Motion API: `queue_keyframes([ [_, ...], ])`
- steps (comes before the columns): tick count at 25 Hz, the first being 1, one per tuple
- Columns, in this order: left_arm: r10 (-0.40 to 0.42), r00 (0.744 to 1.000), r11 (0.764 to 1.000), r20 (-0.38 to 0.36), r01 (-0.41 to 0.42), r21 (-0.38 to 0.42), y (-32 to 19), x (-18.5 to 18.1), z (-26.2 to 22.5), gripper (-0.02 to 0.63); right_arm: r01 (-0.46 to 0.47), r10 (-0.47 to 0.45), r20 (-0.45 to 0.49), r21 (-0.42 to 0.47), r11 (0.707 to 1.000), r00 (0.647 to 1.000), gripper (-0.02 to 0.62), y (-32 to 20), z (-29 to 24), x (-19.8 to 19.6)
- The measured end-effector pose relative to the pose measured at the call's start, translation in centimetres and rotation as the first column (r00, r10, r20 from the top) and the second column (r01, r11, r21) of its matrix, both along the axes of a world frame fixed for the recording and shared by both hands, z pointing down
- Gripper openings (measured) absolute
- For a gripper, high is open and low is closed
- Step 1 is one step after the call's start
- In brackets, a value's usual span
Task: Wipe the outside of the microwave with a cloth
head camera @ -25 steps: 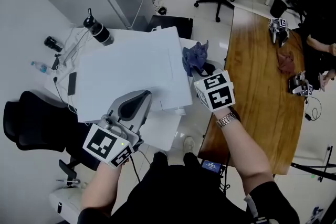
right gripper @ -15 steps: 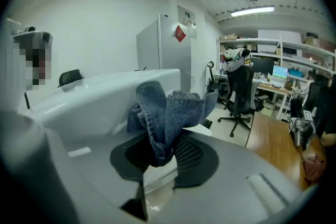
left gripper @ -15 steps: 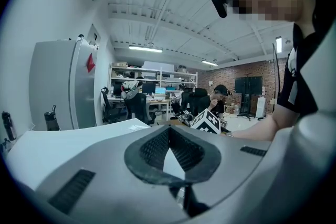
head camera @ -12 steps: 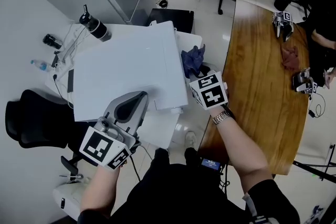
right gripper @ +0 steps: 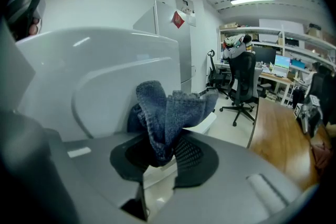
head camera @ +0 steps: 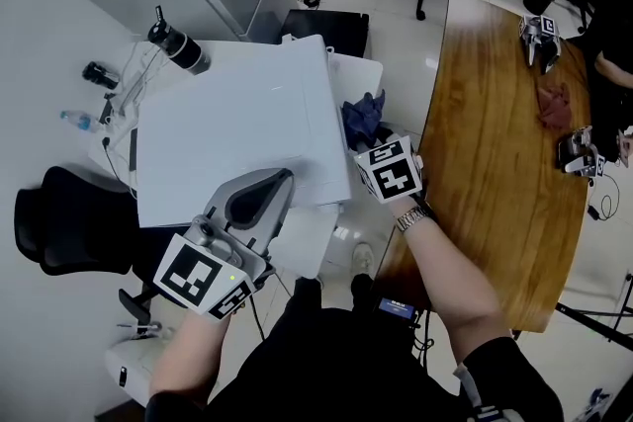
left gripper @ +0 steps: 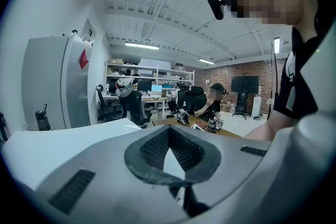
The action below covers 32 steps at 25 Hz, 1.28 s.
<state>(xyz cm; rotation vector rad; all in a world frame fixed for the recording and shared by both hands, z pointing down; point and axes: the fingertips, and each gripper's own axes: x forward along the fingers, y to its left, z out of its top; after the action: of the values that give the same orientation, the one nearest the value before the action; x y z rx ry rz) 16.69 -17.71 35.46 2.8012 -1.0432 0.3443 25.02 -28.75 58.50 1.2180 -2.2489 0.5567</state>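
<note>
R tool [head camera: 368,135] clamped on cloth [head camera: 363,111] at the microwave's [head camera: 237,128] right side; L tool [head camera: 280,177] shut, empty.

R forearm comes in from 5 o'clock, watch [head camera: 413,217] on wrist, tool tilted down. Cloth is bunched btwn the jaws, right by the white side wall at 3 o'clock of the microwave; contact can't be told. L arm comes in from 7 o'clock, tool abt level, tip over the microwave top's near edge at 6 o'clock; jaws together, nothing btwn them. Vs 1 s ago: R tool + cloth sit lower down the side wall; L tool abt same spot, jaws same. Wood table [head camera: 495,114] lies at 3 o'clock of the cloth.
</note>
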Motion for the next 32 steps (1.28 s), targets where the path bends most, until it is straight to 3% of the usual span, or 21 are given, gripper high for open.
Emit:
queue_keyframes([
  [8, 0.030, 0.999, 1.000, 0.019, -0.030, -0.004, -0.7, 2.2, 0.0, 0.005, 0.007, -0.007, 0.002, -0.053, 0.999, 1.000, 0.080, -0.1, 2.5, -0.1],
  [17, 0.012, 1.000, 1.000, 0.029, -0.012, -0.015, -0.6, 1.6, 0.4, 0.005, 0.006, -0.011, -0.036, -0.128, 0.992, 0.999, 0.081, 0.7, 4.7, 0.2],
  [32, 0.018, 0.999, 1.000, -0.050, -0.017, 0.017, 2.6, -1.5, -0.5, 0.005, -0.081, 0.071, -0.133, -0.077, 0.994, 0.989, 0.081, 4.6, 1.9, 2.9],
])
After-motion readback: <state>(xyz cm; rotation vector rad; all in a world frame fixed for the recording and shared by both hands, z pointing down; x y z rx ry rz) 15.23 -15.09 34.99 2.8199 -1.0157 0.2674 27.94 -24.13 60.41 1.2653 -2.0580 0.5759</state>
